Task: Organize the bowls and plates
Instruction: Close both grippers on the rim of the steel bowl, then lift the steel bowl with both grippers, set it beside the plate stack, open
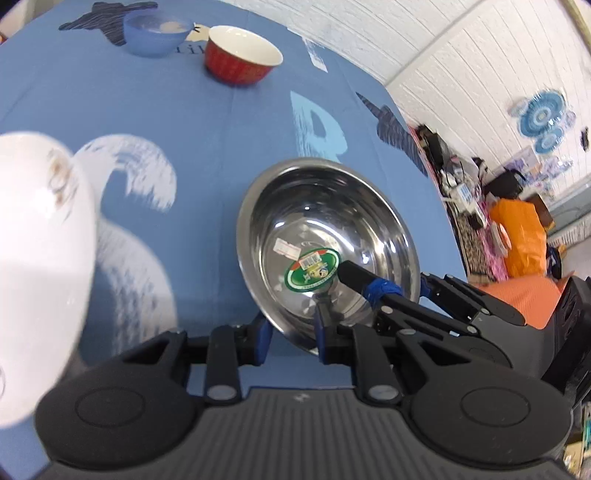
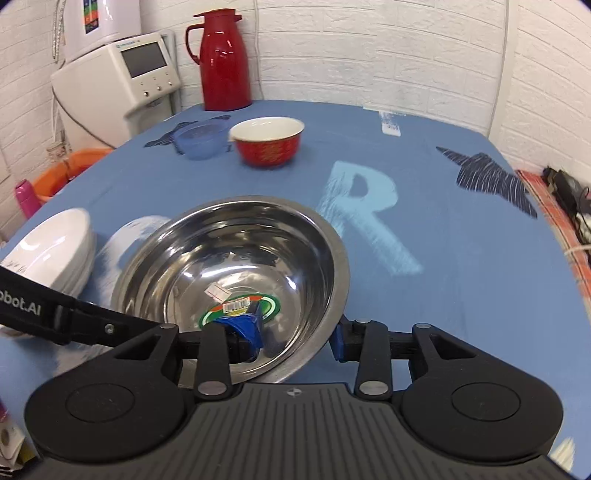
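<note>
Left wrist view: the left gripper (image 1: 291,332) straddles the near rim of the steel bowl (image 1: 328,236), one finger outside the wall and one inside, closed onto the rim. The right gripper (image 1: 384,284) reaches in from the right, one finger inside the bowl near its green label (image 1: 312,273). The bowl sits on the blue-clothed desk (image 1: 207,155). White dishes (image 1: 40,258) blur at near left; a red bowl (image 1: 242,55) and a blue bowl (image 1: 157,33) stand far off.

Right wrist view: the right gripper (image 2: 297,338) pinches the steel bowl's (image 2: 236,240) near-right rim between its fingers. The left gripper's arm (image 2: 74,321) enters from the left. Stacked white dishes (image 2: 55,251) lie just left of the bowl; a red thermos (image 2: 221,59) stands at the desk's far edge.
</note>
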